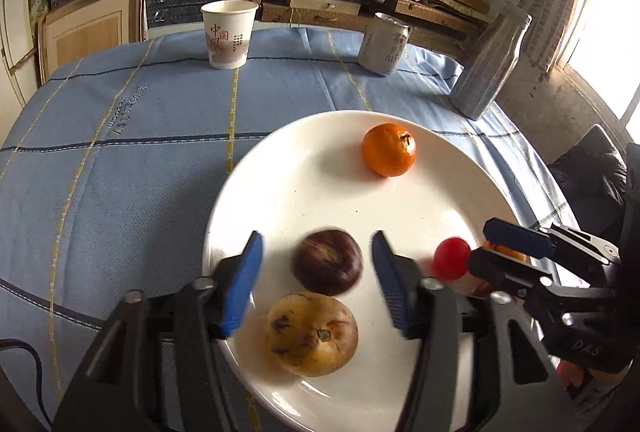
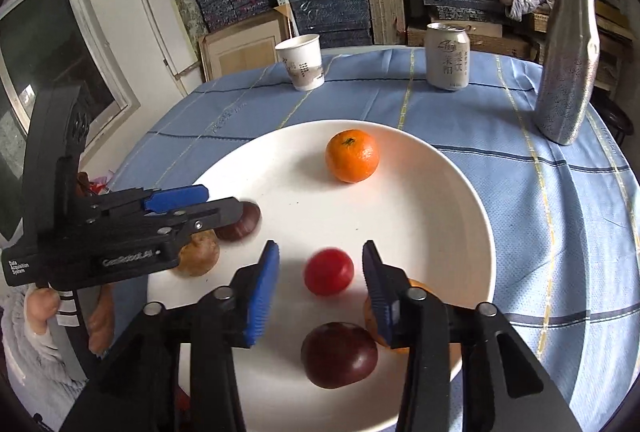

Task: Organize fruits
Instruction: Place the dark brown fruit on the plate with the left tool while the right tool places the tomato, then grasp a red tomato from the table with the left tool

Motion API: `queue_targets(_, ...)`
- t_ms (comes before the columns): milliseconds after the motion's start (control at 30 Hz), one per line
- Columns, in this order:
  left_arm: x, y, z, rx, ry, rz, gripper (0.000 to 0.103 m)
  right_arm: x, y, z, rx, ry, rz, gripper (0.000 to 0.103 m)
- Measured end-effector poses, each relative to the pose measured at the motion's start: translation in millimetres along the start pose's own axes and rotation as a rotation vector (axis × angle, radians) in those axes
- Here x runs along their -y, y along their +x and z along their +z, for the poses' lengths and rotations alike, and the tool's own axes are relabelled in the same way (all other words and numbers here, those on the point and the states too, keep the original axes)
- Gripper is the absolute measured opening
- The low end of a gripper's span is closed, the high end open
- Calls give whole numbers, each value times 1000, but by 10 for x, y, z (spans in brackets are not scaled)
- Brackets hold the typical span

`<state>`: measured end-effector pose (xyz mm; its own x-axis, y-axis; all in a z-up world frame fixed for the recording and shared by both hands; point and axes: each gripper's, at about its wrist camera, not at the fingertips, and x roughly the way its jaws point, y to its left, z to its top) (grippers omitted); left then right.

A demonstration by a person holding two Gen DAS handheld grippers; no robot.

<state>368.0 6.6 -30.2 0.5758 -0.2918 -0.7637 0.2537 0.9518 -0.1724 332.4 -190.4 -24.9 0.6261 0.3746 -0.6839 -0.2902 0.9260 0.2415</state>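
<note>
Fingers on both grippers are spread, nothing held. Left gripper straddles a dark purple-brown fruit (passion fruit or mangosteen, can't tell): it sits between the blue pads, near their tips, not touching either. Right gripper does the same with a small red tomato, centred in the gap, clear of both pads.

Key relation: each target lies straight ahead along its own gripper's axis, so the next move looks like a short push forward and a squeeze, no sideways correction. Both fruits are roughly round, so no long axis to line up with. Left is nearer the dark fruit, right nearer the tomato; the two grippers come in side by side and sit close, so clashing is the risk I'd watch.

Everything is on one white plate on the blue-clothed tabletop. On the plate: mandarin at the far side, well apart from the rest; yellow-brown blemished fruit just behind the dark one; in the right wrist view a second dark red fruit under the gripper and an orange fruit mostly hidden behind the right finger.

Off the plate, along the far edge: paper cup, drink can, silver bottle.
</note>
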Motion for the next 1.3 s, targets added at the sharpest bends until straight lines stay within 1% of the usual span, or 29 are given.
queue_targets(100,-24,-172,-12,30,-5,-3,64,5,-268,21,55,4,16,45)
queue_targets(133,-34,-268,-22,43,-9,-6,68,-12,-382,13,76,-5,15,51)
queue_targets(167,-46,-370,-47,58,-15,-1,72,-34,-524,-16,104,-16,8,62)
queue_targets(200,-58,-452,-75,70,-18,10,78,-43,-652,-64,135,-21,-1,67)
queue_targets(233,-71,-546,-131,84,-20,30,79,-42,-767,-130,162,-21,-9,71)
queue_targets(333,-124,-749,-402,87,-22,60,81,24,-981,-398,185,-8,-22,74)
queue_targets(367,-146,-797,-507,82,-30,64,82,66,-1034,-524,193,6,-32,76)
queue_targets(433,-160,-868,-763,65,-34,76,84,146,-1088,-718,196,35,-56,82)
queue_targets(500,-142,-921,-954,56,-26,91,84,242,-1135,-885,195,73,-67,84)
queue_targets(567,-105,-986,-1128,59,-9,110,88,321,-1190,-1002,200,112,-70,87)
queue_targets(633,-85,-1029,-1263,66,9,145,89,351,-1240,-1070,214,127,-74,88)
queue_targets(700,-108,-1042,-1338,58,10,150,89,358,-1270,-1102,226,131,-85,91)
queue_targets(767,-150,-1027,-1381,42,-5,131,89,359,-1282,-1102,234,130,-88,92)
queue_targets(900,-189,-977,-1369,22,-28,56,89,369,-1265,-1099,218,128,-90,92)
queue_targets(967,-183,-944,-1359,10,-28,39,89,355,-1252,-1099,213,127,-91,92)
queue_targets(1067,-148,-845,-1341,-18,-20,36,89,343,-1264,-1099,217,122,-90,92)
queue_targets(1133,-117,-783,-1345,-30,-4,52,91,341,-1265,-1098,216,122,-90,92)
queue_targets(1200,-110,-785,-1343,-22,5,67,91,339,-1267,-1099,217,122,-89,92)
queue_targets(1300,-160,-888,-1346,28,18,170,95,331,-1264,-1095,219,121,-87,92)
